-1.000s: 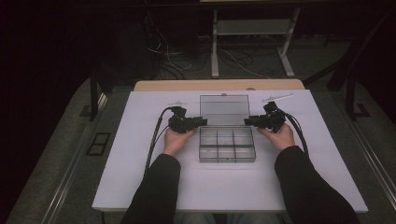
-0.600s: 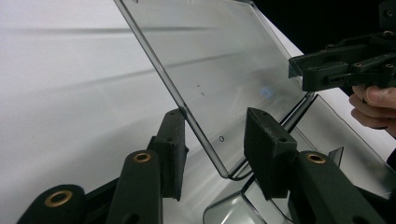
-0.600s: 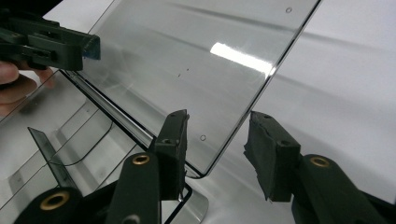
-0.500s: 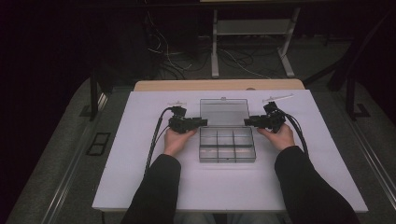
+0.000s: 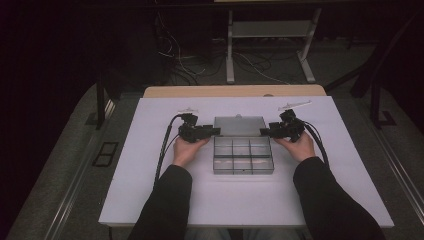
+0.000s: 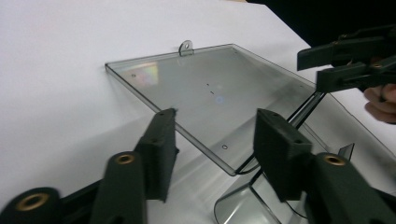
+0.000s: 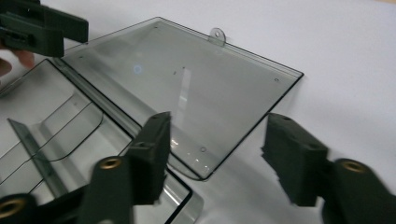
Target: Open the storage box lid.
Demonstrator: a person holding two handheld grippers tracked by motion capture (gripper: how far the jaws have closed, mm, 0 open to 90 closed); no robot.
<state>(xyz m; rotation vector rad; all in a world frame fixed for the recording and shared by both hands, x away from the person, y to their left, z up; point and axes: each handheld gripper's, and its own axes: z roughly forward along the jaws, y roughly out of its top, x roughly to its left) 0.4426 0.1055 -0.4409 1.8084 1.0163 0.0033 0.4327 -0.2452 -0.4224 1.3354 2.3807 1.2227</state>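
Dark long sleeves [image 5: 165, 205]; black left gripper [image 5: 214, 132], black right gripper [image 5: 264, 132], blocky jaws, brass-ringed screw holes, trailing black cables [image 5: 164, 145]

We see a clear, grey-tinted plastic compartment box [image 5: 243, 155] on a plain white counter [image 5: 150, 190], its smoky see-through lid [image 5: 239, 125] laid open at the far side. The left gripper [image 5: 216, 131] and right gripper [image 5: 263, 132] are matte black with brass-coloured rivets, trailing black cables. Both sleeves [image 5: 167, 205] are black; a tan strip edges the counter's far side.
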